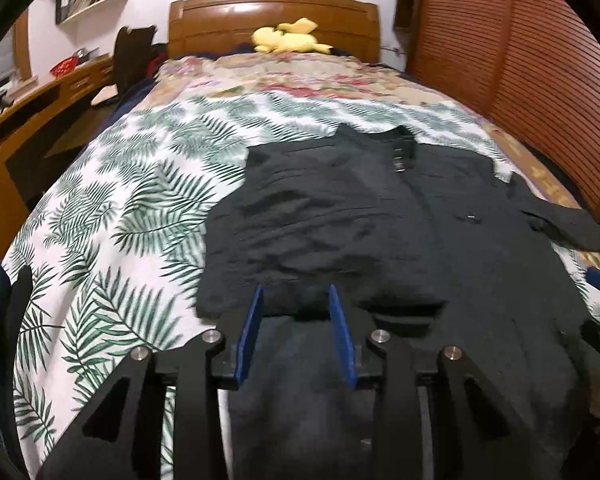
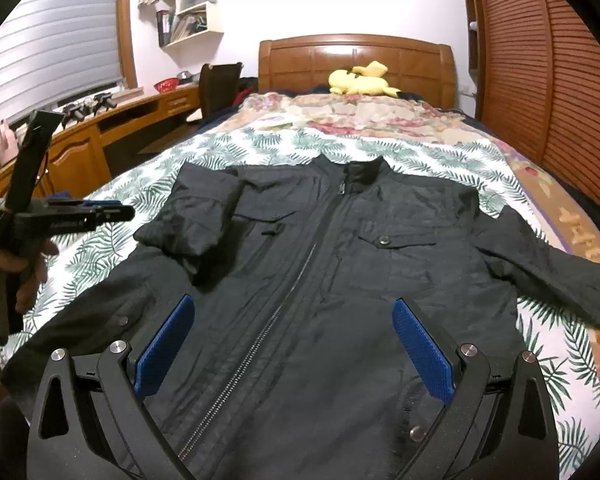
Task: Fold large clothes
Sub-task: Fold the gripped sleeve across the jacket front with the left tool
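A black zip-up jacket (image 2: pixel 340 260) lies front up on the palm-leaf sheet (image 2: pixel 228 148), collar toward the headboard. Its left sleeve (image 2: pixel 196 220) is folded in over the chest; the right sleeve (image 2: pixel 560 280) stretches out to the right. My right gripper (image 2: pixel 293 302) hovers wide open over the lower front, astride the zipper, holding nothing. A hand holds my left gripper (image 2: pixel 114 212) beside the folded sleeve. In the left wrist view that gripper (image 1: pixel 295 296) stands partly open above the jacket (image 1: pixel 360 220), its blue pads (image 1: pixel 252 324) apart and not pressing on the cloth.
A yellow plush toy (image 2: pixel 360 78) lies by the wooden headboard (image 2: pixel 356 60), with a floral blanket (image 2: pixel 360 112) below it. A wooden desk (image 2: pixel 100 132) and a chair (image 2: pixel 218 84) stand on the left. Louvered wooden doors (image 2: pixel 540 80) run close along the bed's right side.
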The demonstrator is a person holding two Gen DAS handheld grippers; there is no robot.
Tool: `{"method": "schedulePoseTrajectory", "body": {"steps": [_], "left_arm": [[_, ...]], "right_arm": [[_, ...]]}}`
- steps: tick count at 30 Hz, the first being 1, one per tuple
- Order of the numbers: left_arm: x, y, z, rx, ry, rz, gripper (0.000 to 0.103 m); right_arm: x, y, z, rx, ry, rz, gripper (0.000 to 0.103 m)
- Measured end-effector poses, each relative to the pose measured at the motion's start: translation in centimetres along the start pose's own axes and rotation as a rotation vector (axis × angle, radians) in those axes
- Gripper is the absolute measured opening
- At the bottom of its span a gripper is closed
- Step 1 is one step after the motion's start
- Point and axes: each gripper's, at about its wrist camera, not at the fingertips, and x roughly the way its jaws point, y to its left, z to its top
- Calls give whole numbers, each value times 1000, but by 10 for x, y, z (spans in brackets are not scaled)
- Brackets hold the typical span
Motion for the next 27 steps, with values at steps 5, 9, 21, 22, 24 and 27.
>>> {"method": "schedulePoseTrajectory", "body": {"steps": [5, 9, 21, 22, 24, 27], "left_arm": [[26, 33, -2, -47, 31, 28, 37], [46, 47, -3, -65, 59, 39, 39], [87, 67, -1, -113, 146, 16, 41], [89, 67, -2, -122, 154, 11, 41], [93, 69, -6, -156, 179, 7, 41], [90, 70, -7, -180, 201, -6, 40]], "right_arm": [[14, 8, -1, -12, 22, 7, 101], [24, 18, -1, -23, 37, 14, 101], [54, 34, -4, -50, 92, 48, 101], [55, 34, -4, -49, 96, 49, 101], [56, 34, -5, -50, 100, 50, 101], [57, 32, -5, -53, 101, 50, 101]]}}
